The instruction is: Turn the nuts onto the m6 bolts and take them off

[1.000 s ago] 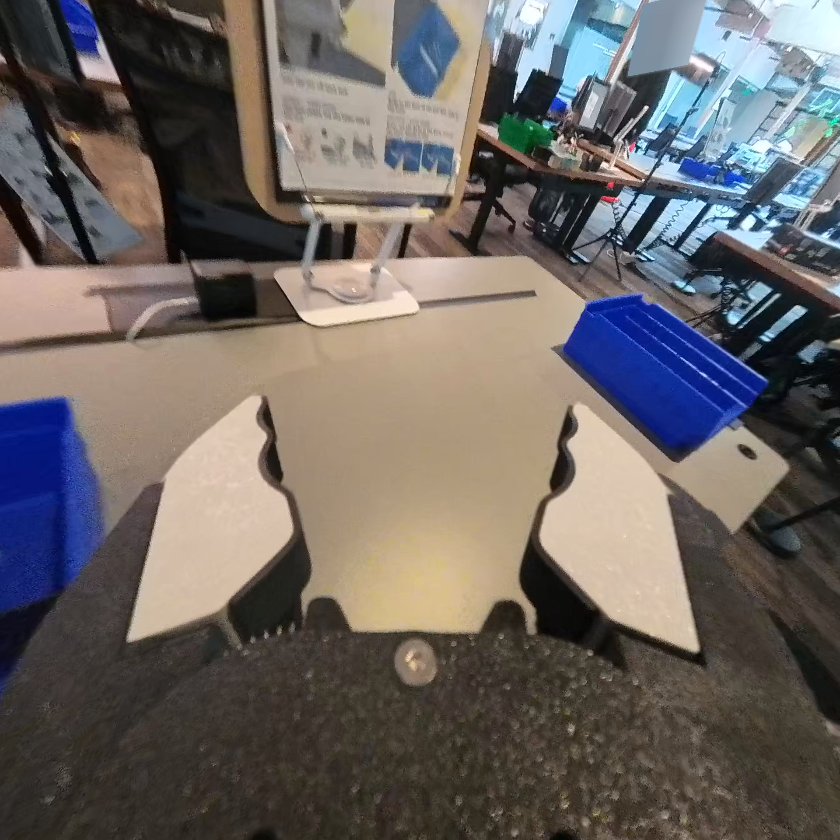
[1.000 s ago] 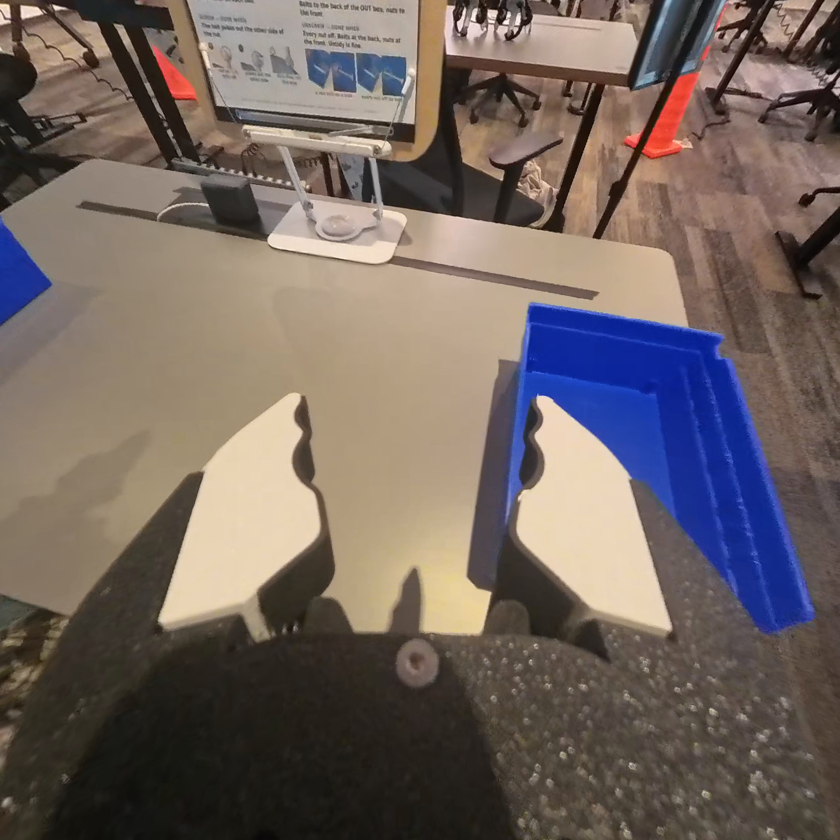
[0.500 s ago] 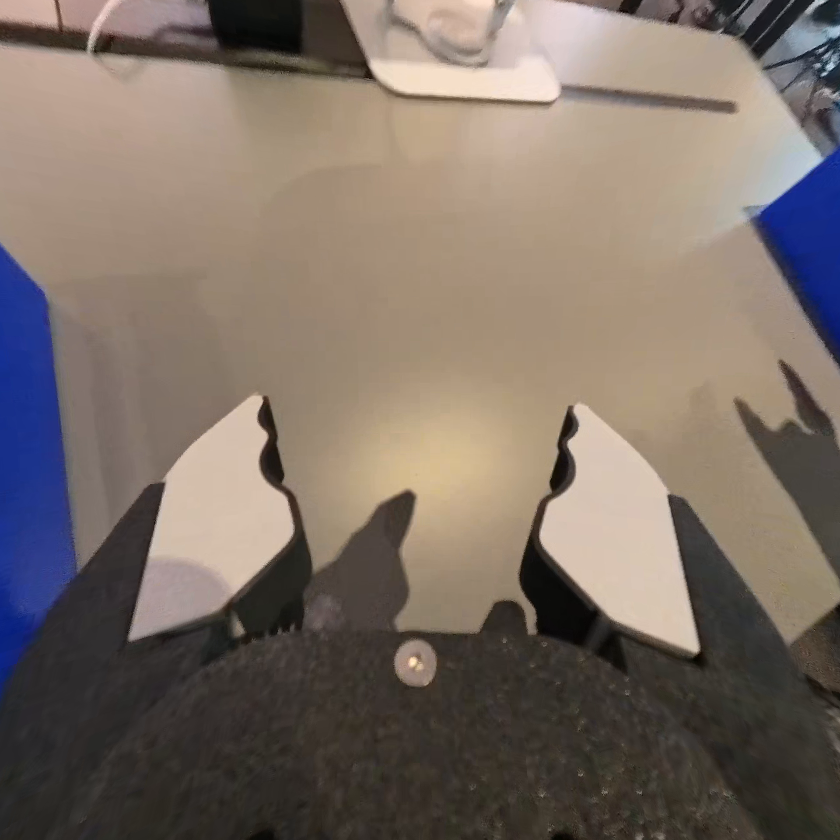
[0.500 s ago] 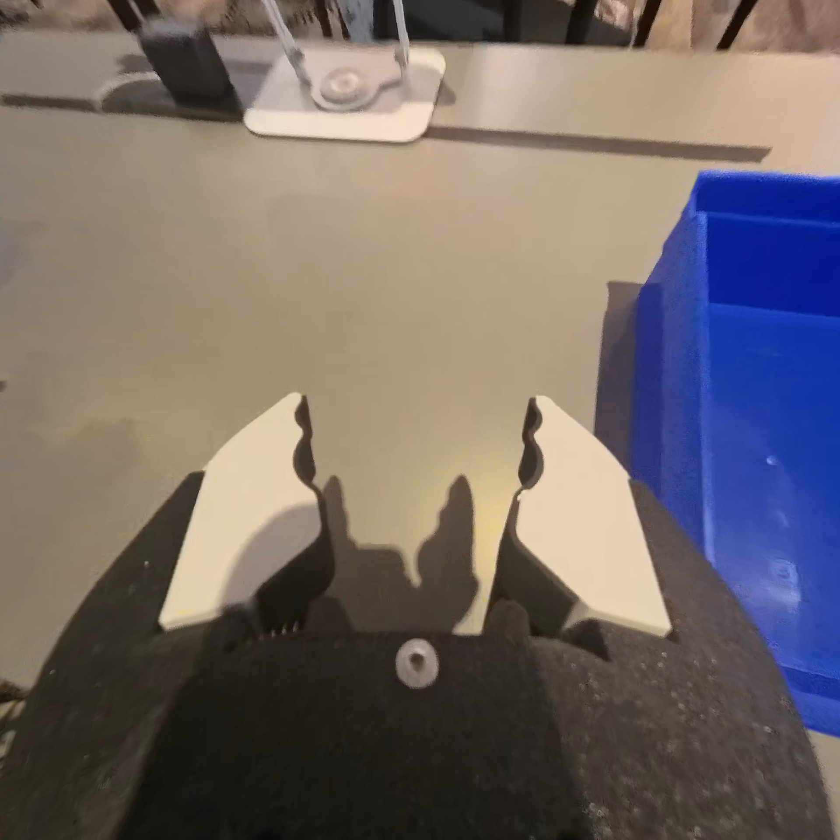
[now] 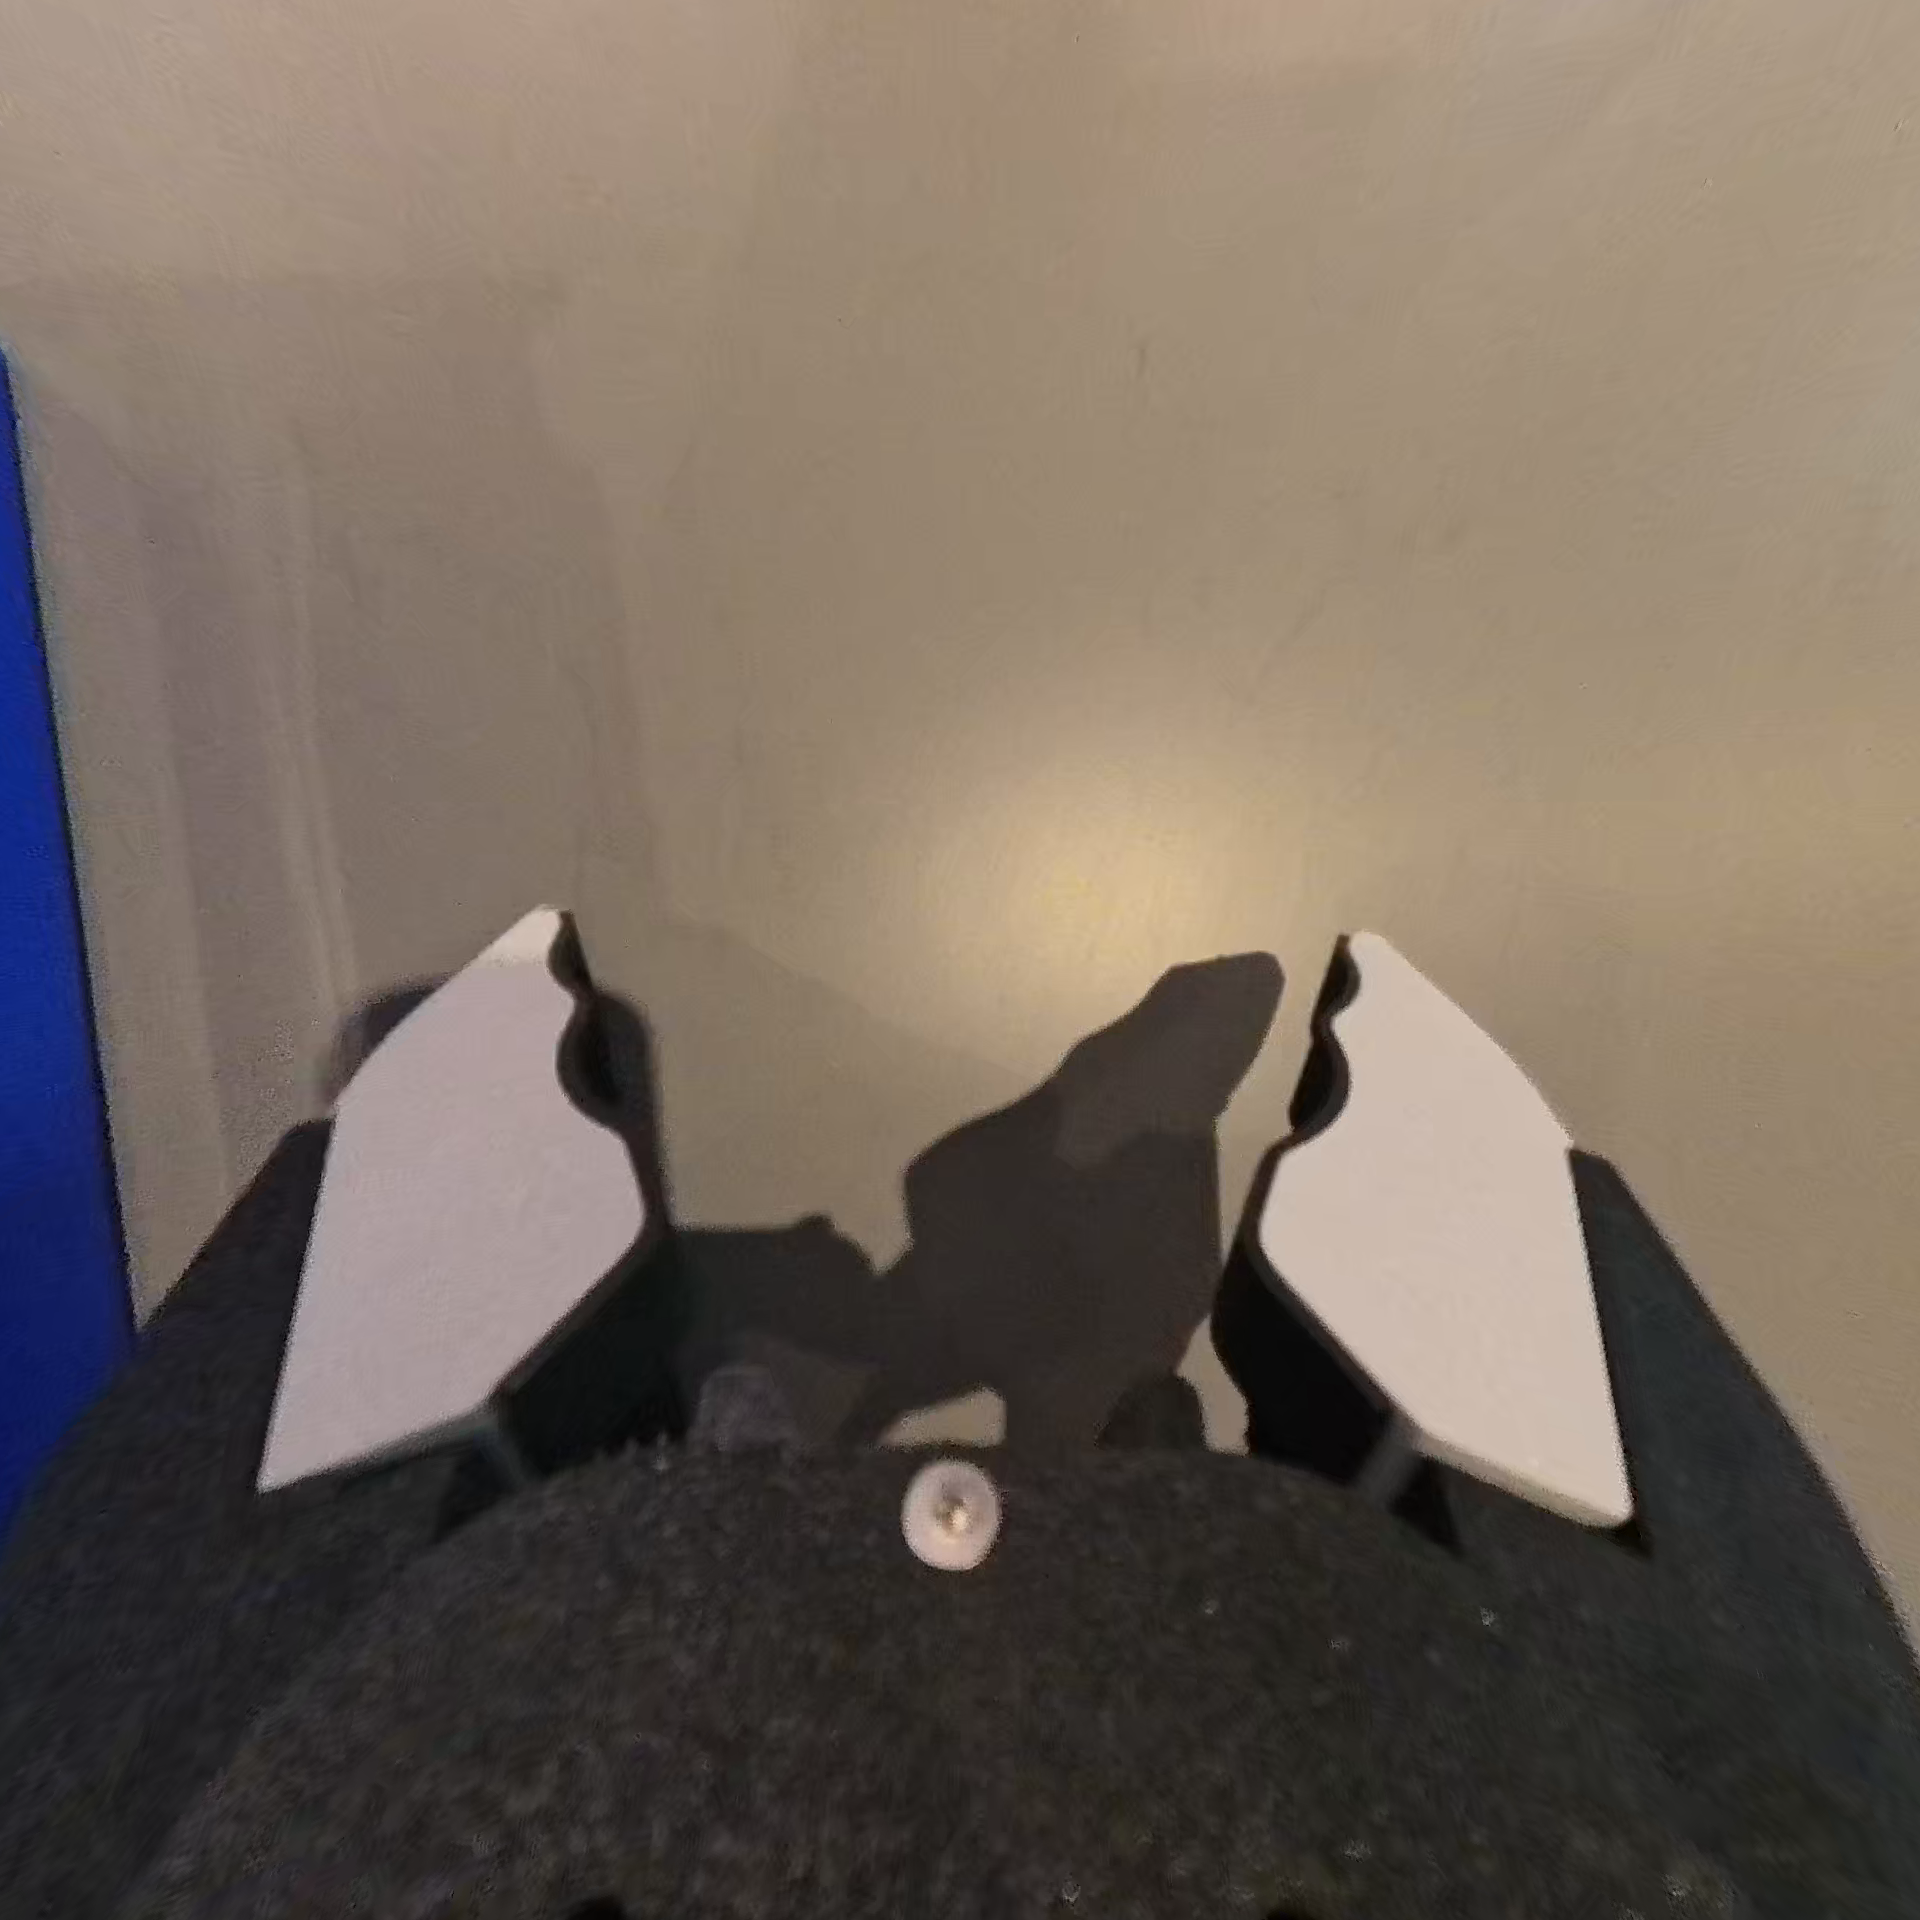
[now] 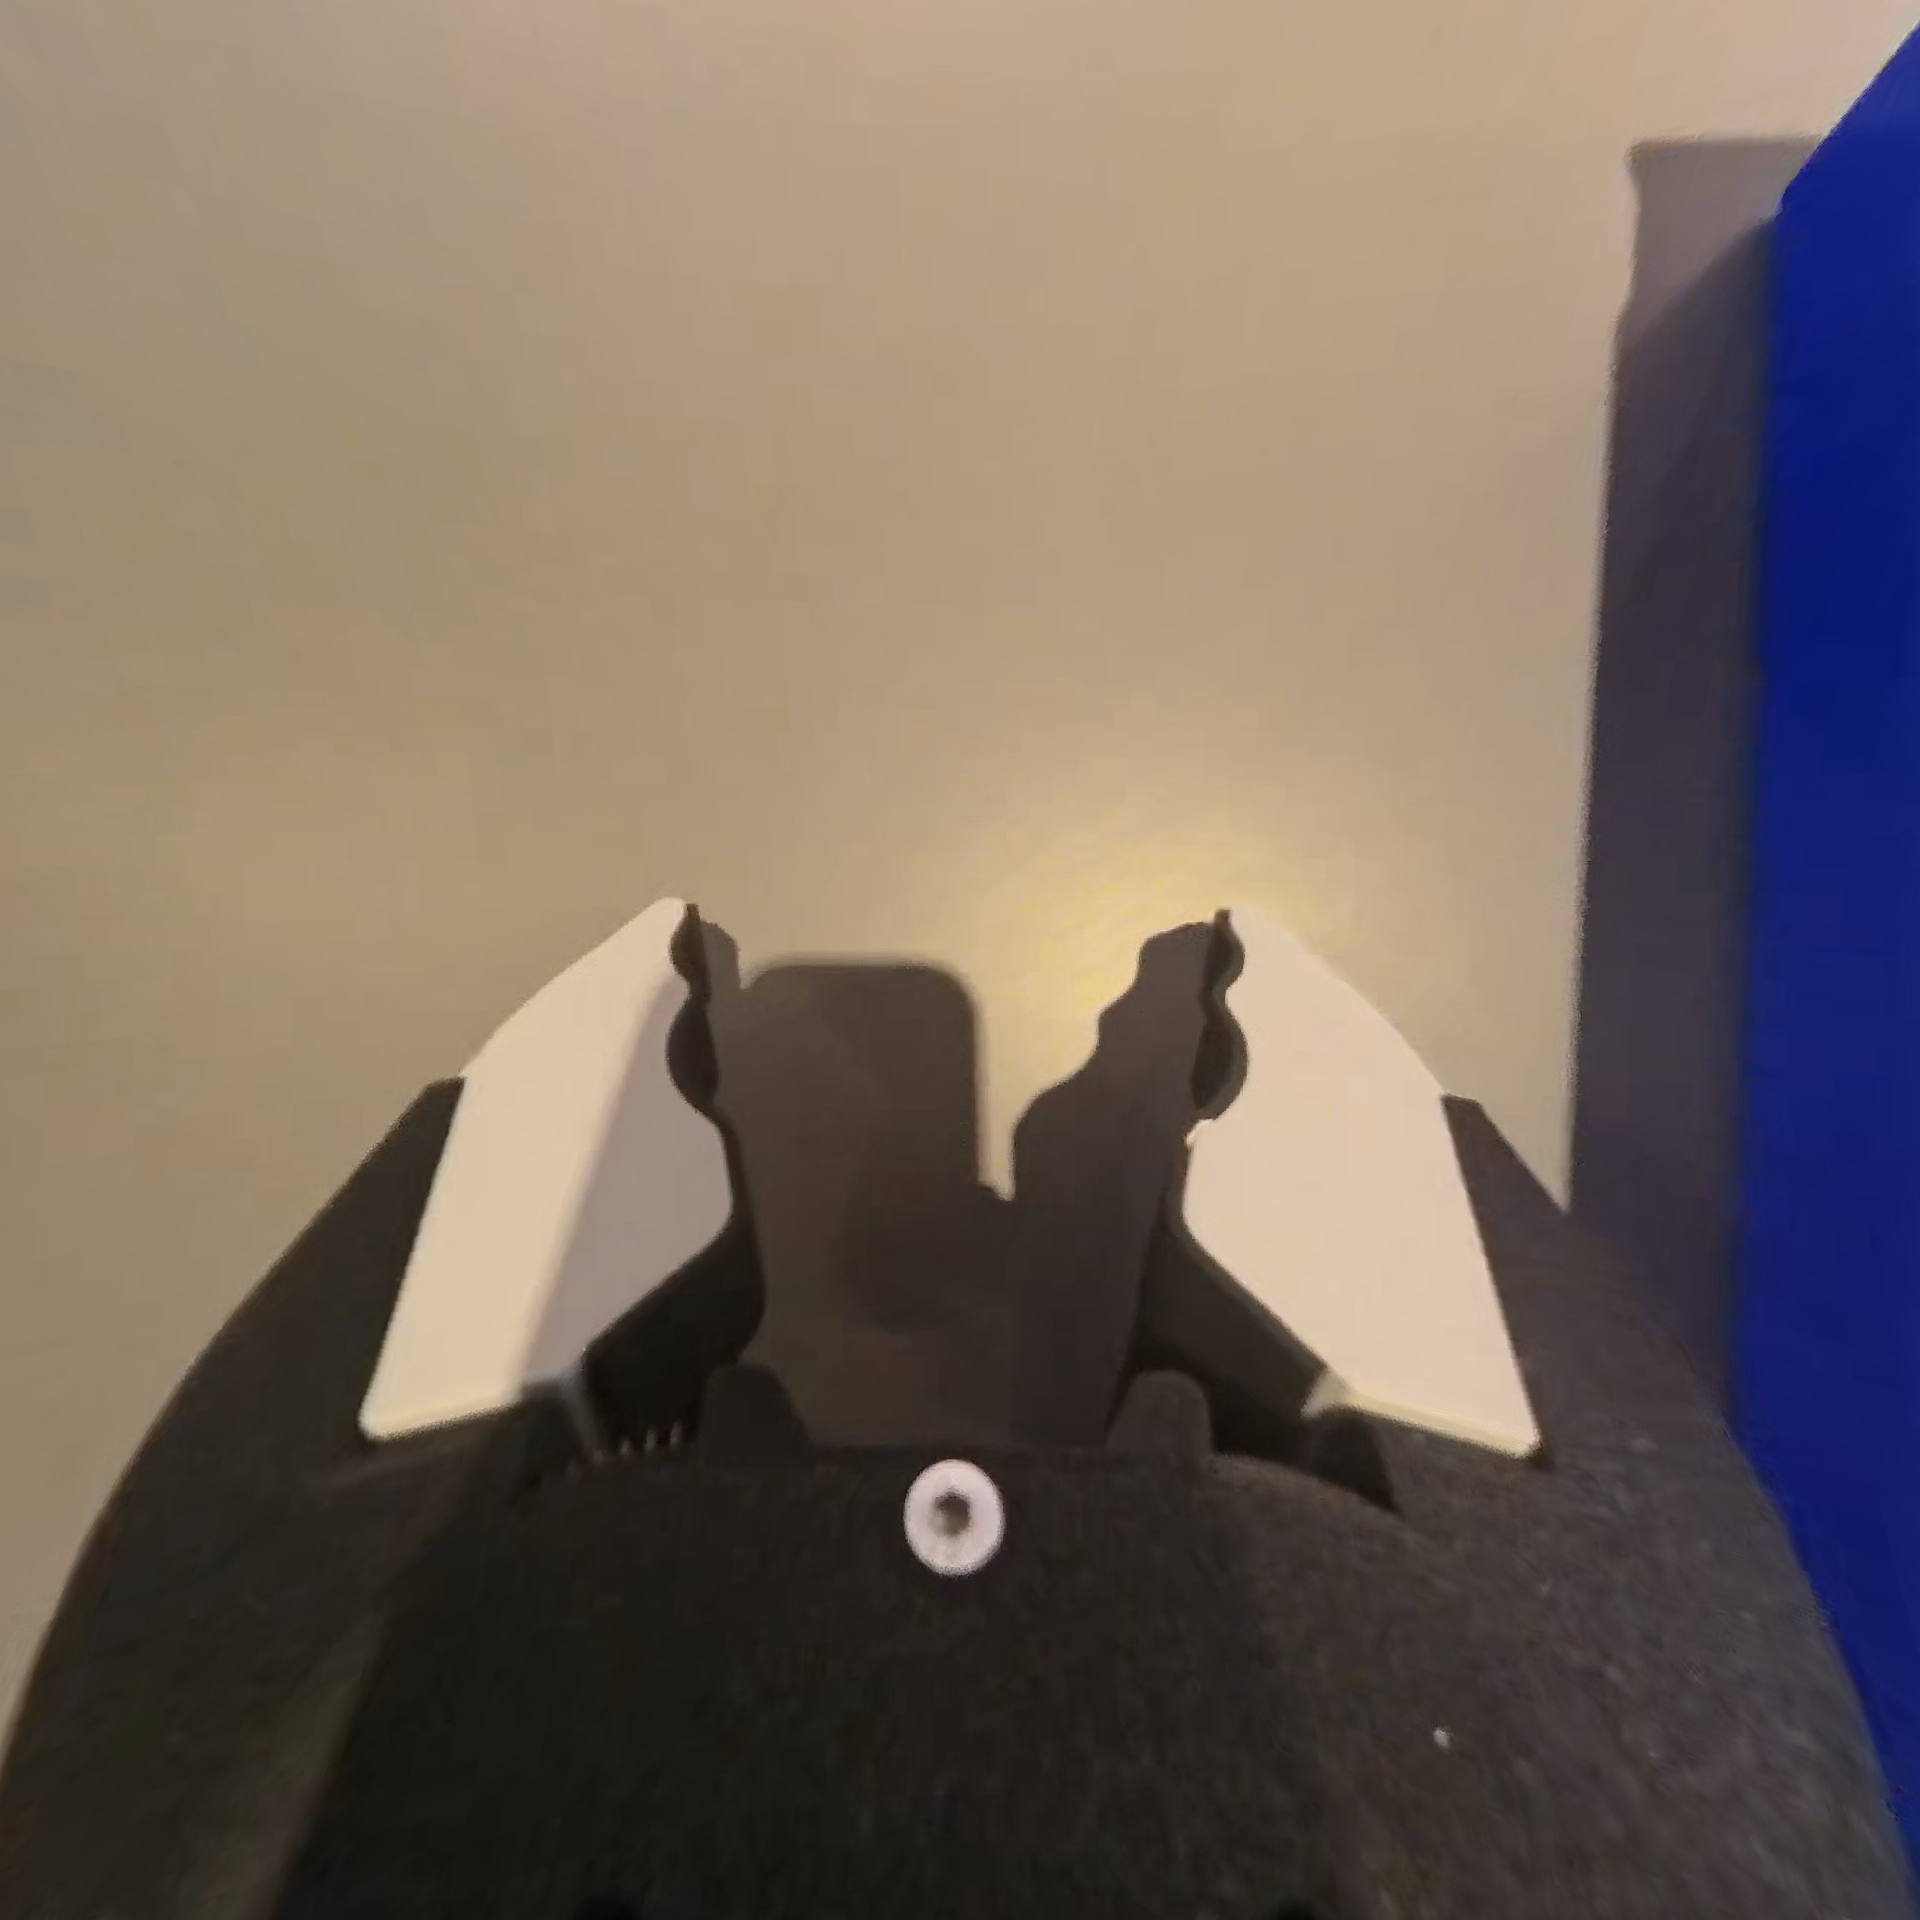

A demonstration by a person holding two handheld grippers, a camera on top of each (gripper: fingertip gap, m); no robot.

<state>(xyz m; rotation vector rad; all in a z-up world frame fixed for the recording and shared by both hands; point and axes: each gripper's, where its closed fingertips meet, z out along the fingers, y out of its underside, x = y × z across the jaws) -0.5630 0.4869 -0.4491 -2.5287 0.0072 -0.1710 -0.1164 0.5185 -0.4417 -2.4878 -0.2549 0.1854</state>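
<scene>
Left wrist view and right wrist view alike show no nuts and no m6 bolts; the task's hardware is not found in either picture, and its whereabouts cannot be told. Between the pale fingers (image 5: 457, 1184) of the left gripper (image 5: 951, 935) only bare tabletop (image 5: 935, 520) and a dark cast shadow are seen; the jaws are spread wide and nothing is held. The right gripper (image 6: 951, 914) is likewise presented with its jaws parted, somewhat less widely, and only shadow and bare table (image 6: 727, 468) are framed by its fingers (image 6: 1340, 1174). Both tools are pointed down at the surface from close above it. The step in hand is judged to be a preliminary one, with no nut or bolt yet picked up; the threading is taken as not begun. For the next move, a bolt and a nut must first be located, and each gripper must be carried to one and closed on it. A blue bin wall (image 5: 42, 831) is cut off at the left edge of the left wrist view, and another blue bin (image 6: 1849, 727) stands just beside the right gripper; the interior of neither is shown, so their contents cannot be stated.
</scene>
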